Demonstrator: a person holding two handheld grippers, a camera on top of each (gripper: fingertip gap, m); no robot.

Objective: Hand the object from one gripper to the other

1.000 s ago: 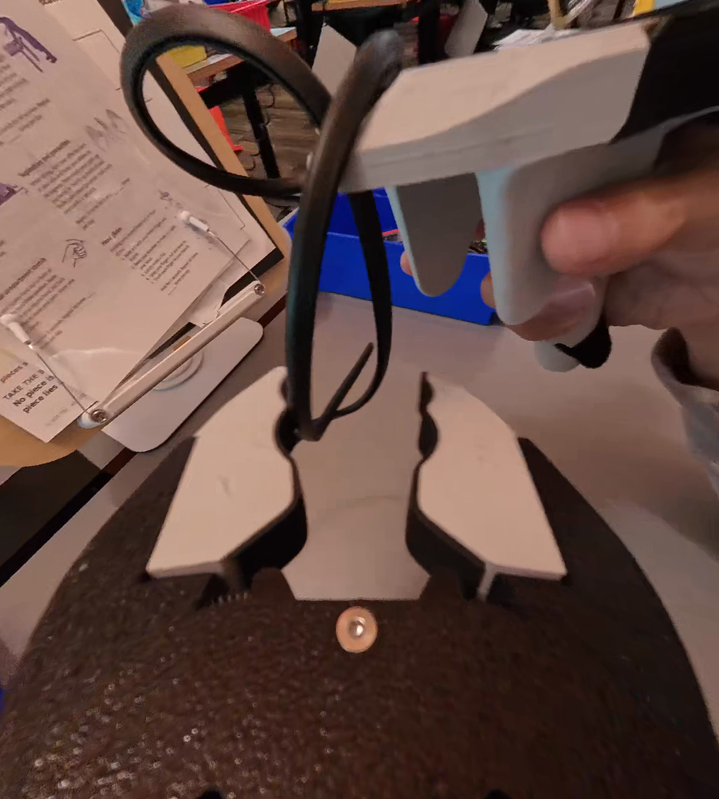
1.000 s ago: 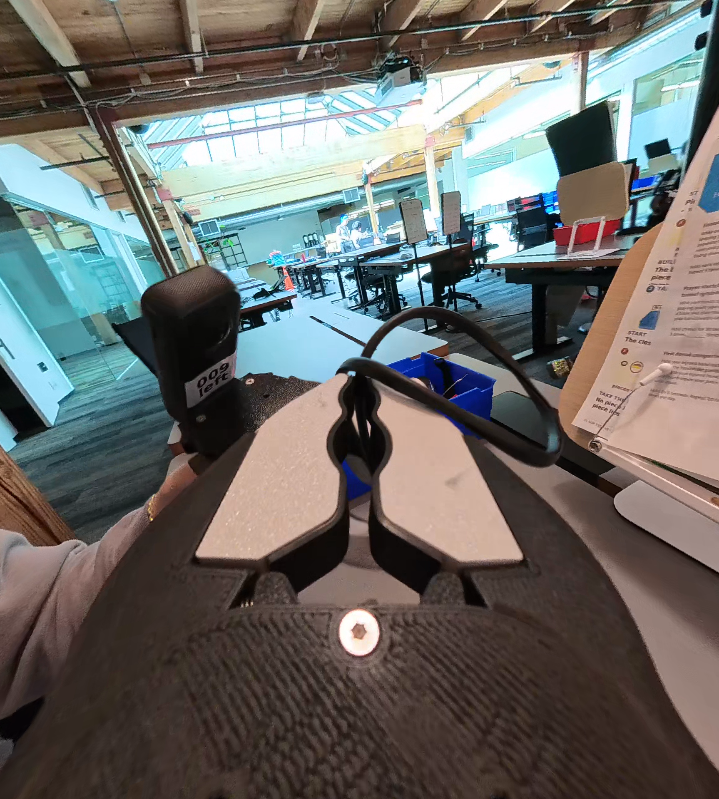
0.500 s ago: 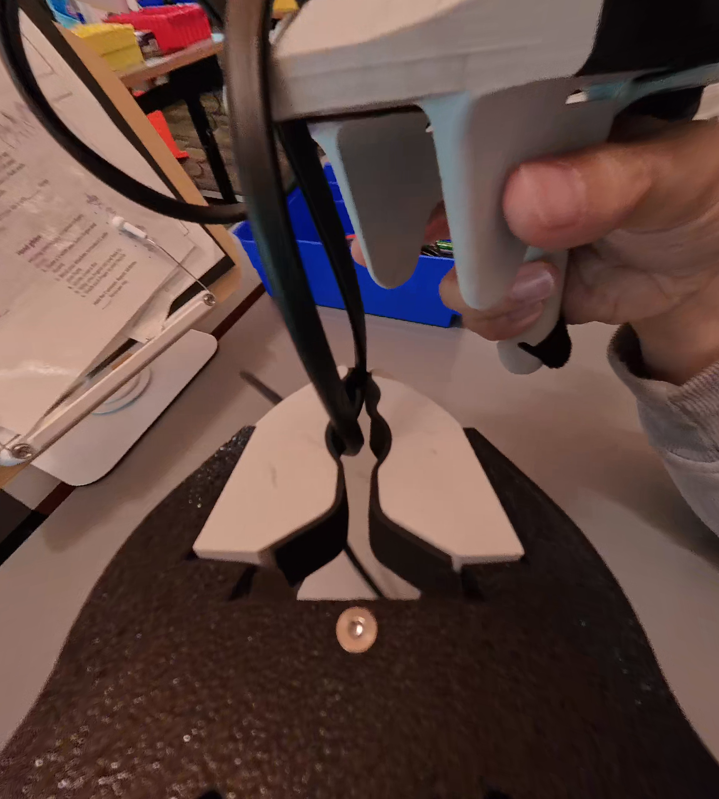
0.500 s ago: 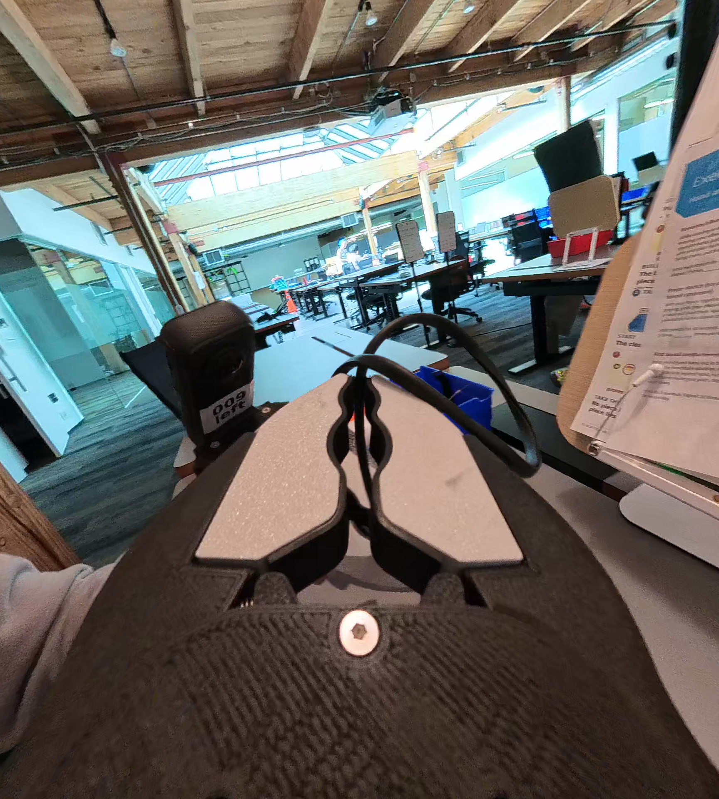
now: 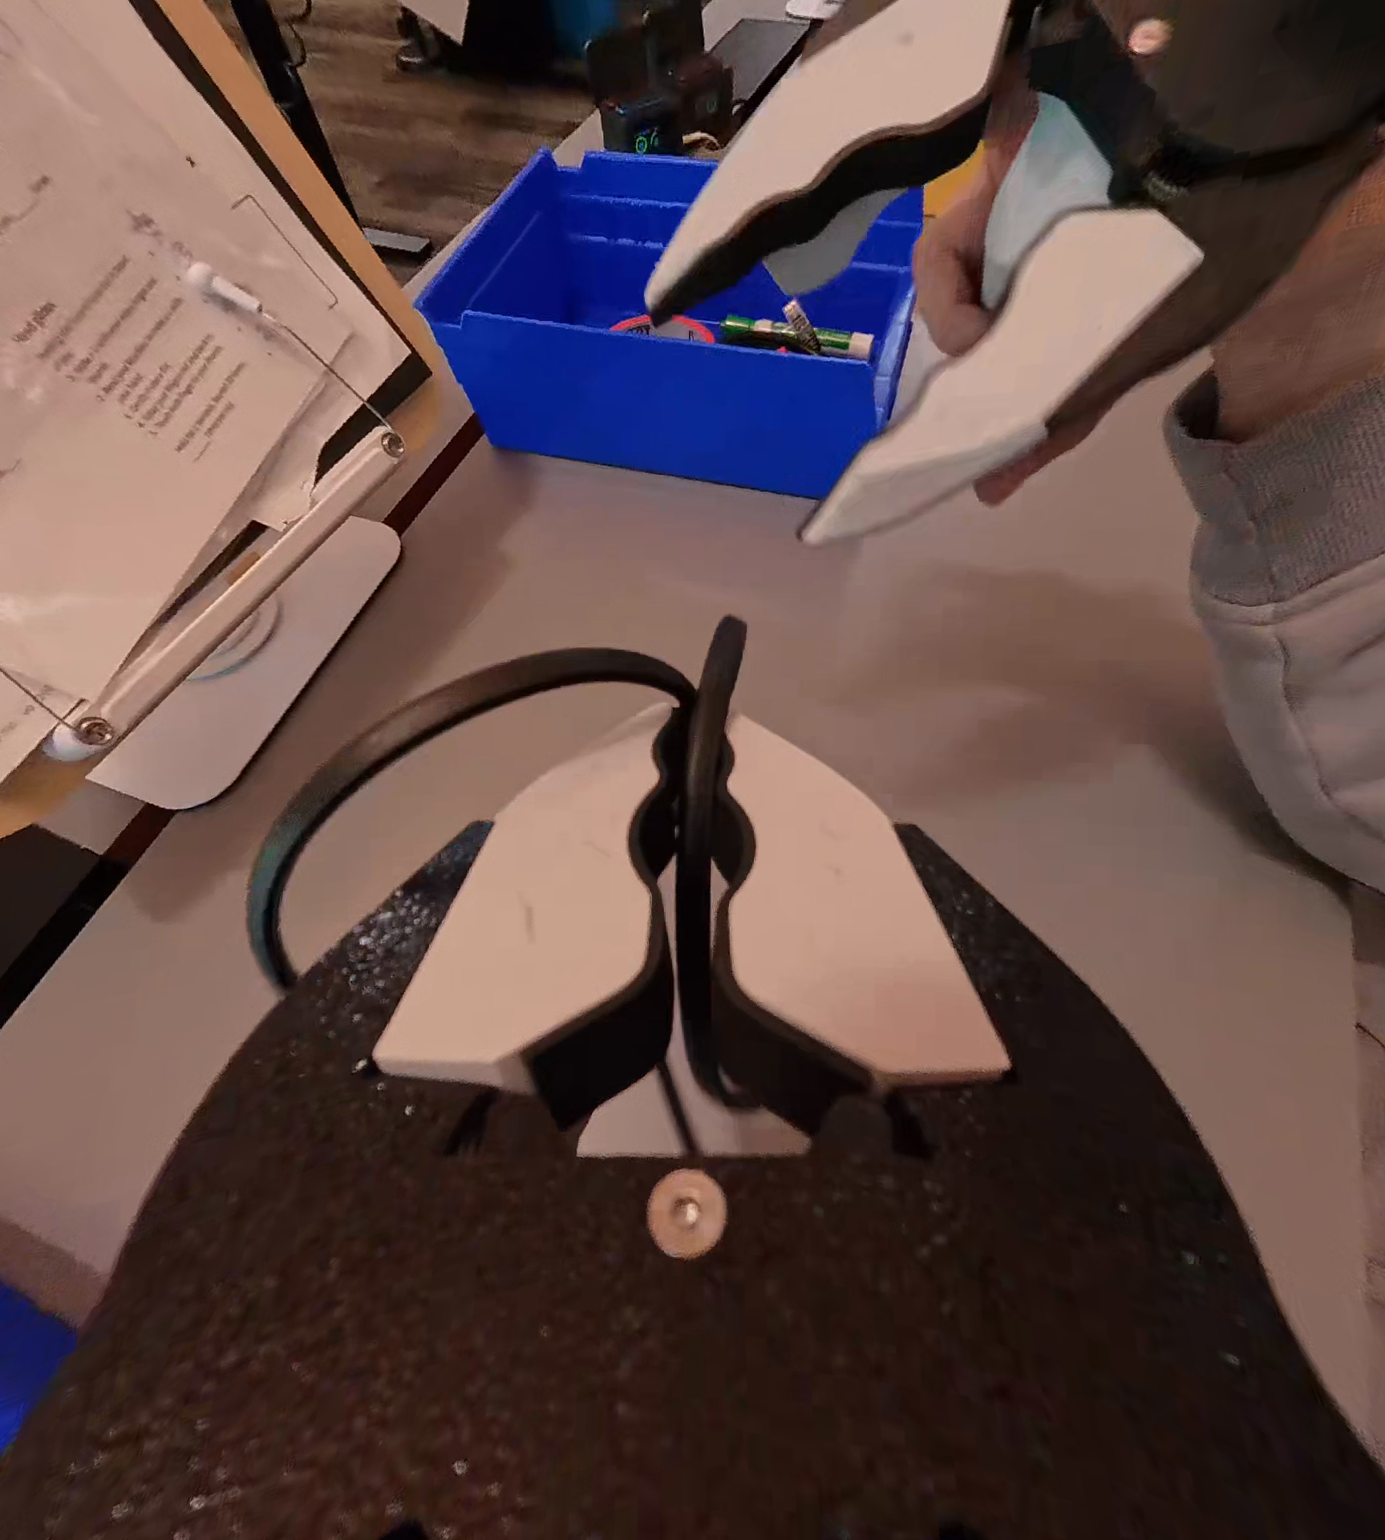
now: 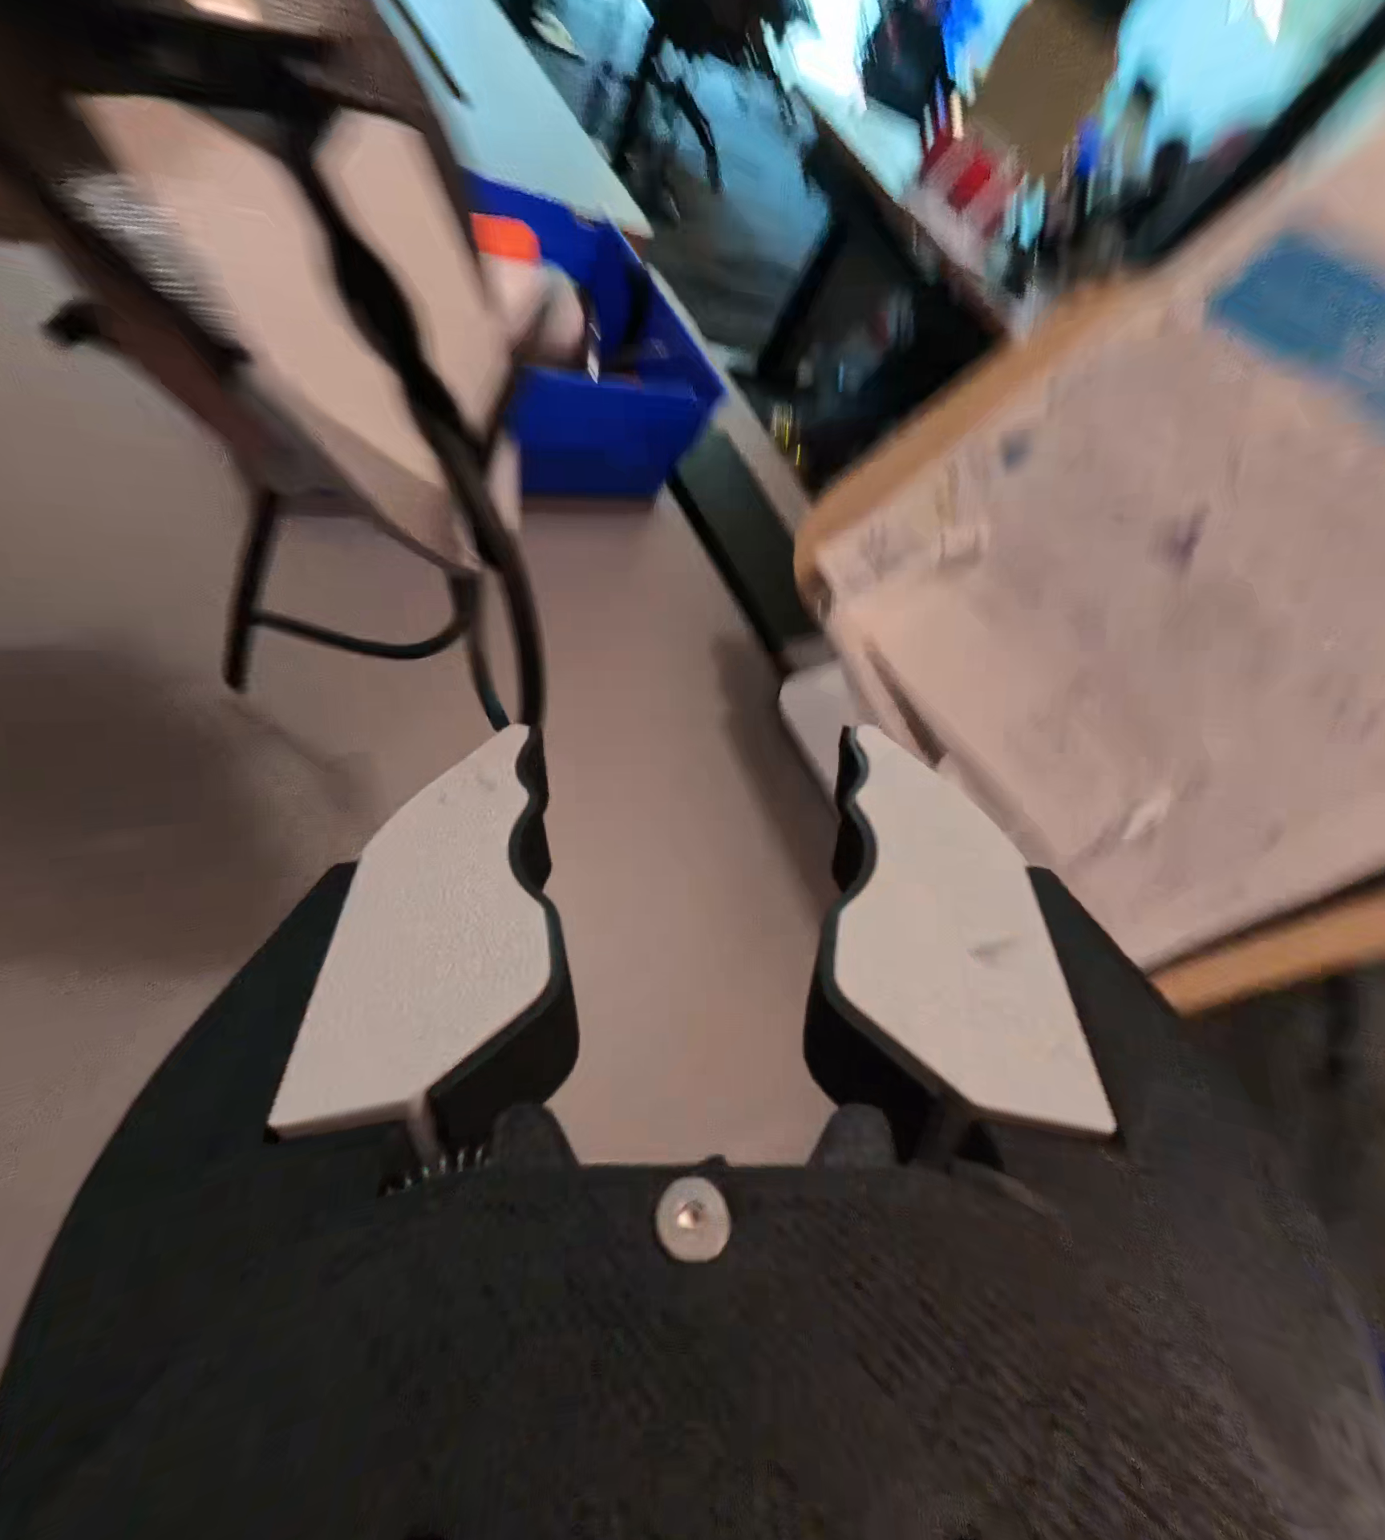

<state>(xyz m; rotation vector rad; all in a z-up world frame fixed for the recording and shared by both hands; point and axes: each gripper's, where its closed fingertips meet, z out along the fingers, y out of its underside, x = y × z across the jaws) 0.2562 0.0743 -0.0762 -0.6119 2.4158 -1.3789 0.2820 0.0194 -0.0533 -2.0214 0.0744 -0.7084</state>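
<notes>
Gripping the black loop [image 5: 697,833], the left claw [image 5: 693,750] is clamped on it.
Right claw [image 6: 685,742] gapes empty, just beyond the loop, above the grey table [image 5: 964,667].

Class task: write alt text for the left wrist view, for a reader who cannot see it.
The left tongs are shut on a looped black cable tie above a grey table. The right tongs, held in a hand, hang open and empty in front of a blue bin, with a paper-covered document stand to the left.
</notes>
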